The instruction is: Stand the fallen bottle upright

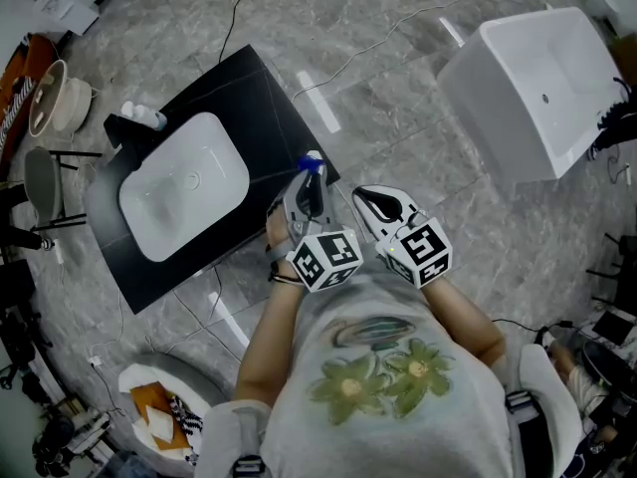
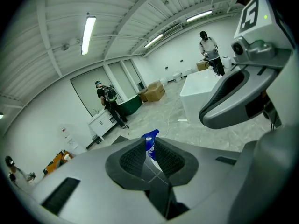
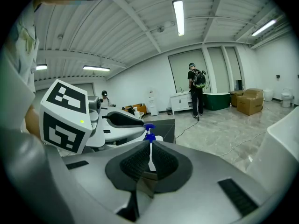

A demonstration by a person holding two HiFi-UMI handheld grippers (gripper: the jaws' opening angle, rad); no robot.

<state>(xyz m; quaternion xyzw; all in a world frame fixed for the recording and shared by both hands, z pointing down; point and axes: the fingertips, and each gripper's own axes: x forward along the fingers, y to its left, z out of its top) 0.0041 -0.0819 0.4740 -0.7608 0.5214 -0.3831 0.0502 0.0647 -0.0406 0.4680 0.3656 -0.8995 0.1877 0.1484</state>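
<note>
Now, black counter [image 1: 269, 98]: carries the bottle at its near corner, close to the edge.
Left gripper [image 1: 310, 192]: jaws together on nothing, tips just before the bottle.
Right gripper [image 3: 149, 157]: jaws together, empty, beside the left one.
Spray bottle [image 3: 149, 129]: seems upright already; I would draw both grippers straight back, without brushing it.

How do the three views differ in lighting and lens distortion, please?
Head view: even, soft light with no hard shadows, mild bending toward the edges, and the white basin is bright but not washed out. Left gripper view: strong fisheye with dark corners, and the ceiling tube blows out to plain white. Right gripper view: the same fisheye, with the overhead tube glaring.
</note>
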